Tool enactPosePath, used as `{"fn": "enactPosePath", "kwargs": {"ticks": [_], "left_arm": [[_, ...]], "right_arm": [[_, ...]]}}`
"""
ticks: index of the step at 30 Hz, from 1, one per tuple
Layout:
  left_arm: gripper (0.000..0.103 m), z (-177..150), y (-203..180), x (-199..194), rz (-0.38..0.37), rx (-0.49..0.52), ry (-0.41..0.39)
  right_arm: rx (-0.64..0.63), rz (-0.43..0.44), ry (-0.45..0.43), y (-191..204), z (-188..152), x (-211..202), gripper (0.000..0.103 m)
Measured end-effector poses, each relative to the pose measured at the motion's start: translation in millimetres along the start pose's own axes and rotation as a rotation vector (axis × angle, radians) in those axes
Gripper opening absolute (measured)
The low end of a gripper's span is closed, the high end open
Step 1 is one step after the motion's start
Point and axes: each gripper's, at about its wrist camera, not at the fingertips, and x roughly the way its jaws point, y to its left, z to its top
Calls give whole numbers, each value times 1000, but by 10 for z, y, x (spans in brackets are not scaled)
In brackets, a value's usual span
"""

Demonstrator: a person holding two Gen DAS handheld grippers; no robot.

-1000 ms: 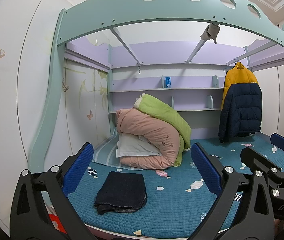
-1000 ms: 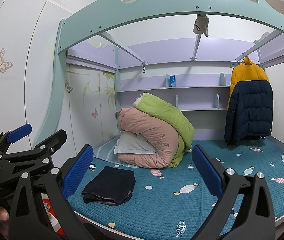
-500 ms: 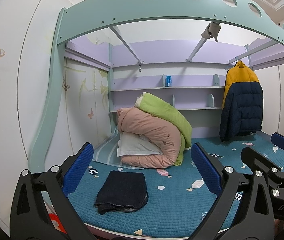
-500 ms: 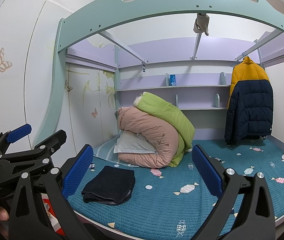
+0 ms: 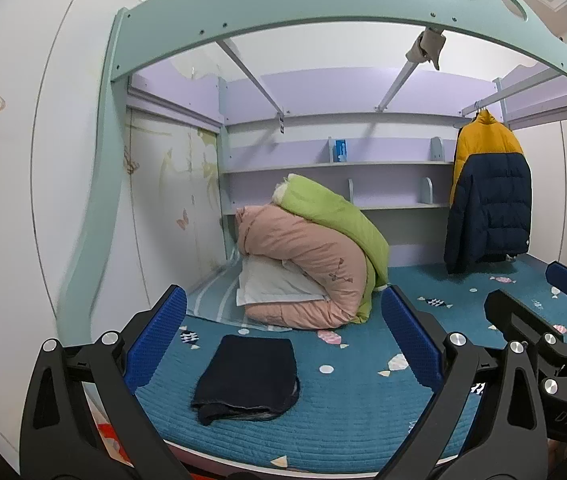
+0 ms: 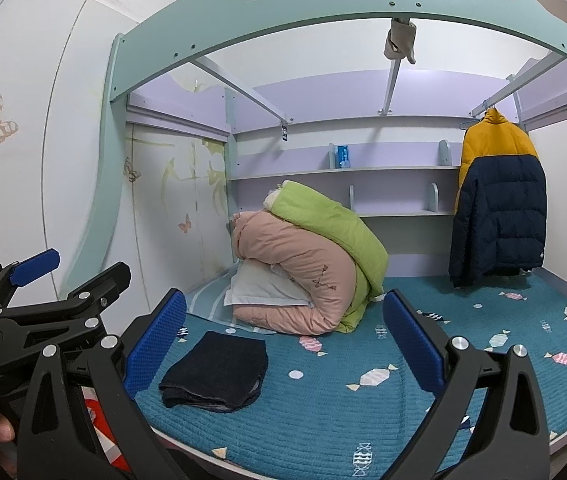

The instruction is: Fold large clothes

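Under a mint-green loft frame (image 5: 323, 4), a bed (image 5: 363, 408) covered in a teal quilted spread printed with candies and fish. Near its front edge, a dark folded garment (image 5: 247, 376), flat and squared, well apart from the bedding heaped behind it. Further back, a rolled pink duvet (image 5: 307, 264) over a white pillow (image 5: 271, 288), with a green quilt (image 5: 339, 220) draped across the top. Along the rear wall, lilac shelves (image 5: 335, 166) holding a small blue box (image 5: 340, 151). At the far right, a yellow-and-navy puffer jacket (image 5: 487, 196) on a hanger from a rail, hem just above the spread. High up, a grey rag (image 6: 399, 40) tied to a slat. On the white left wall, butterfly decals (image 6: 0, 122).

Left tongs (image 5: 283, 344) spread wide apart, gripping nothing, framing the garment without touching it. Right tongs (image 6: 283, 340) likewise wide apart and bare, level above the bed's front edge, beside the left pair.
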Motion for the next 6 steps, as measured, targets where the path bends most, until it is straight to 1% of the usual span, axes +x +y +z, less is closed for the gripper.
{"fn": "enactPosePath", "kwargs": {"ticks": [3,6], "left_arm": [[98,-17,-62,123,-7,11,16],[98,-67,-184,312,-13,34,48]], "right_arm": [[8,-4,-5,-86,-45,92,95],[-5,-34,-27,-265,-91,249,95]]}}
